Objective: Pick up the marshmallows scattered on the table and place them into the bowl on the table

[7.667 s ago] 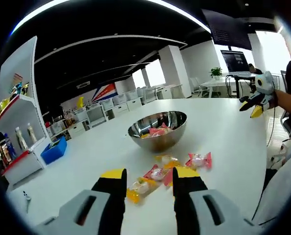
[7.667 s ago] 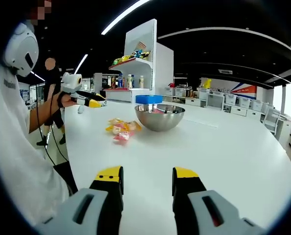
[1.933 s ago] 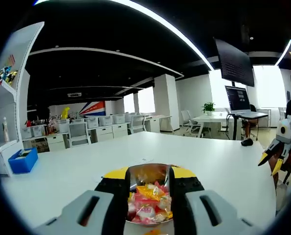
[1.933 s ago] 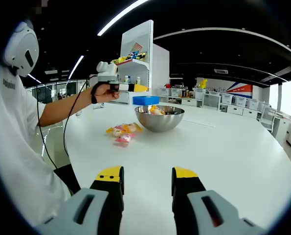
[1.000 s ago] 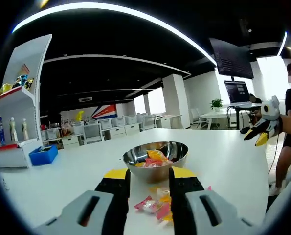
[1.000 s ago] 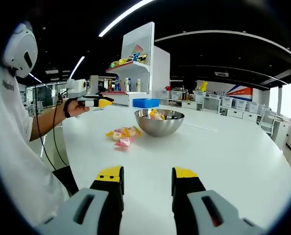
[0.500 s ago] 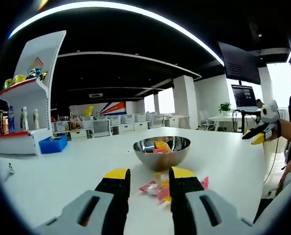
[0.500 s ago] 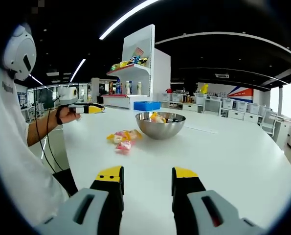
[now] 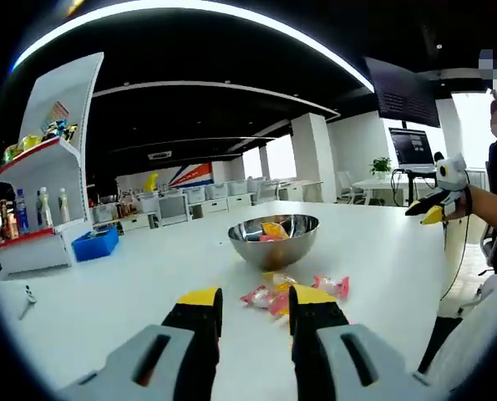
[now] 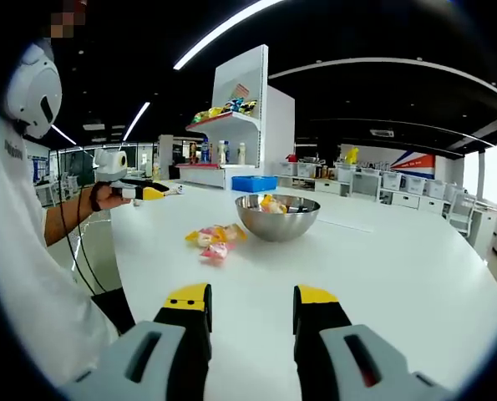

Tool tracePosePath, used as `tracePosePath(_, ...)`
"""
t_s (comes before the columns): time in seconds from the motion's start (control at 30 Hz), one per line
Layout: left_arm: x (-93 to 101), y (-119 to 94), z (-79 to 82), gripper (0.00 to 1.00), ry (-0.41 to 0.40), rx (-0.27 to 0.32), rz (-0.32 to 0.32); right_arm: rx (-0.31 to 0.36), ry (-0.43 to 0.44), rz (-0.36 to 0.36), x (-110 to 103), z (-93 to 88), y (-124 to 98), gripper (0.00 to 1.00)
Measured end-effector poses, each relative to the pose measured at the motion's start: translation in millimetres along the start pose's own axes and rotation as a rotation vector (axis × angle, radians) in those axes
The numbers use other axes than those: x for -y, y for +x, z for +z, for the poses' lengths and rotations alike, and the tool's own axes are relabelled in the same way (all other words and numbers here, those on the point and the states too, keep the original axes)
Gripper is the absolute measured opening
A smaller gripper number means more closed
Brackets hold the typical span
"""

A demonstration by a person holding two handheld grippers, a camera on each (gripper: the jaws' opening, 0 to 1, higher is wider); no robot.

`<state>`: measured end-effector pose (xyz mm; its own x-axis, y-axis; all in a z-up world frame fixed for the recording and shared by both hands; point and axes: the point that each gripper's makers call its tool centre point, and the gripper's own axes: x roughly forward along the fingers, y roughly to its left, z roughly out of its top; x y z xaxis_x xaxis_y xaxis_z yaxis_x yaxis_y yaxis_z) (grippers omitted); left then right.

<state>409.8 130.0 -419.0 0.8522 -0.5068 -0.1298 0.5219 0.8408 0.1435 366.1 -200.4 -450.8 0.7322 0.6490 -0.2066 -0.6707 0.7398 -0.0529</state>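
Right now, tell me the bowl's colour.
Shiny silver metal bowl; clearest in the left gripper view.

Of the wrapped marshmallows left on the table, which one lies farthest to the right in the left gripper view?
The pink-wrapped marshmallow, lying apart at the cluster's right edge; the other loose marshmallows bunch together just beyond the left tongs' tips, before the bowl.

White table (image 9: 106, 284), steel bowl (image 9: 273, 242), wrapped marshmallows (image 9: 294, 288) beside it, perhaps four

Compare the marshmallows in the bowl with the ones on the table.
The marshmallows in the bowl are heaped inside the steel bowl, partly hidden by its rim; the marshmallows on the table lie spread flat on the white table, in front of the bowl. Both groups share pink and yellow wrappers.
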Motion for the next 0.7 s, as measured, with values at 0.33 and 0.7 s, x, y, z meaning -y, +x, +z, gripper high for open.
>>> tracePosePath(0.33, 24.4, 17.4, 15.6, 0.34, 0.2, -0.125, -0.179, 0.002, 0.005, -0.013, 3.6, 0.0, -4.3, 0.38)
tracePosePath(0.7, 62.8, 52.9, -0.9, 0.35, 0.293, -0.343, -0.362, -0.004, 0.015, -0.028, 6.4, -5.3, -8.0, 0.38)
